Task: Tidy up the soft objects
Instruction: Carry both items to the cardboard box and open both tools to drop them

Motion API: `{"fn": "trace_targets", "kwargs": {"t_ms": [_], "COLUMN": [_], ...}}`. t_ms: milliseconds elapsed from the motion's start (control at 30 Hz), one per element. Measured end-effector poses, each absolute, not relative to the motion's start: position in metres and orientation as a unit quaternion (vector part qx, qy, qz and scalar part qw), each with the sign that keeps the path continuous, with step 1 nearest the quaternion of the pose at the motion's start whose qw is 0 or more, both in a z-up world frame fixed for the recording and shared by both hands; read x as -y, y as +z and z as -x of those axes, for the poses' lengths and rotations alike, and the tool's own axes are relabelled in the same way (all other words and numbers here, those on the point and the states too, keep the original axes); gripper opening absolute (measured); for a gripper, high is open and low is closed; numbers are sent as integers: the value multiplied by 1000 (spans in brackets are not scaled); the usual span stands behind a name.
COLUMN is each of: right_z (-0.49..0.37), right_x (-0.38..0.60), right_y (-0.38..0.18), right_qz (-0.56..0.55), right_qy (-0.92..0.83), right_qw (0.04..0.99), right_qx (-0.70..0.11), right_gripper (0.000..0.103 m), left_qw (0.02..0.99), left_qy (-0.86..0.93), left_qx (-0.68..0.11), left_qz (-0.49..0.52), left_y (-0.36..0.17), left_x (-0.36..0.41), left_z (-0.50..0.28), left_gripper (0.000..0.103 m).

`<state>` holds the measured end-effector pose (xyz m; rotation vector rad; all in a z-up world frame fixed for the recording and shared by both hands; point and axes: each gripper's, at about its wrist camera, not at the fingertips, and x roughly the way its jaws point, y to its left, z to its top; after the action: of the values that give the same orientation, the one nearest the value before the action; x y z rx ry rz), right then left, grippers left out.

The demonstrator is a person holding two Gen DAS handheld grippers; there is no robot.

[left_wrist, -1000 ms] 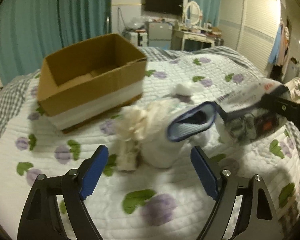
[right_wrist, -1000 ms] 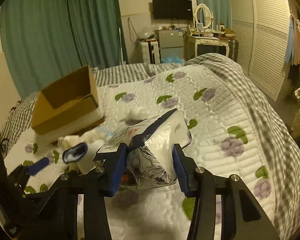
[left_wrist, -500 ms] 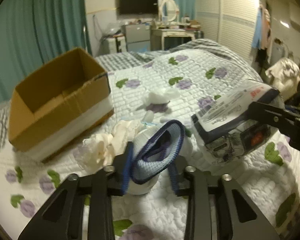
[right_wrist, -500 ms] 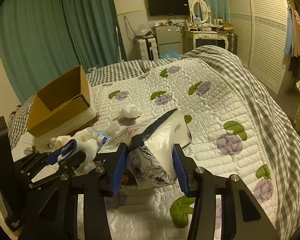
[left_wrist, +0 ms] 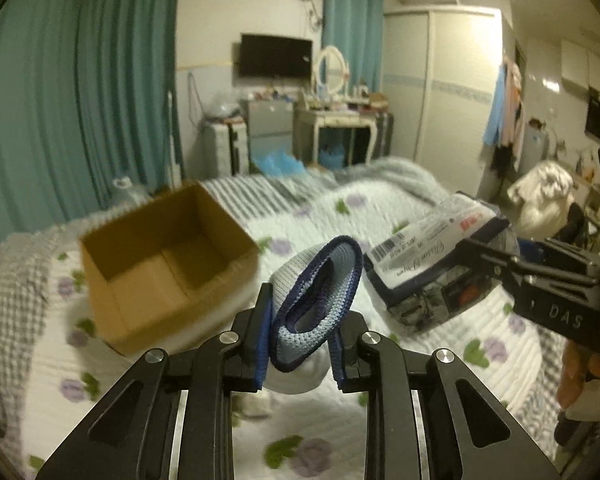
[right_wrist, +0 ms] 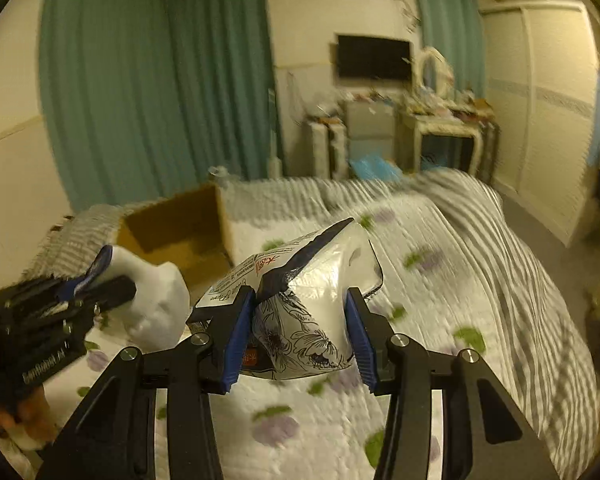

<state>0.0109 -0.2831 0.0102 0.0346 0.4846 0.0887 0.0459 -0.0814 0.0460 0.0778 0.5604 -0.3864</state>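
My left gripper is shut on a white sock with a blue cuff and holds it in the air above the quilt; it also shows in the right wrist view. My right gripper is shut on a plastic tissue pack with a black floral print, also lifted; the pack shows at the right of the left wrist view. An open brown cardboard box stands on the bed ahead and left of both grippers, and shows in the right wrist view.
The bed has a white quilt with purple flowers and a grey checked blanket on its right side. Teal curtains, a dresser with a mirror and a white wardrobe stand behind.
My left gripper shut on the sock and lifted it off the quilt. Both grippers rose with their loads, toward the box. The other soft things on the quilt have dropped out of view.
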Motion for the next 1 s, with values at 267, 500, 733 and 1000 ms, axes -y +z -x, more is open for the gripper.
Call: {"fn": "trace_targets", "kwargs": {"t_ms": [267, 500, 733, 1000], "right_z": [-48, -125, -224, -295], "right_x": [230, 174, 122, 98], "right_y": [57, 74, 39, -39], "right_qz": [27, 43, 61, 81], "right_qy": [97, 139, 157, 190], "right_qw": [973, 969, 957, 933], "right_qx": [-205, -201, -236, -294], "right_gripper": [46, 46, 46, 46], "left_qw": [955, 958, 949, 937], "left_qy": [-157, -112, -75, -52], "left_qx": [-247, -263, -305, -341], "left_qz": [-43, -34, -35, -58], "left_y": [89, 74, 19, -44], "left_x": [42, 11, -24, -34], "left_z": [-66, -126, -196, -236], "left_gripper": [23, 23, 23, 28]}}
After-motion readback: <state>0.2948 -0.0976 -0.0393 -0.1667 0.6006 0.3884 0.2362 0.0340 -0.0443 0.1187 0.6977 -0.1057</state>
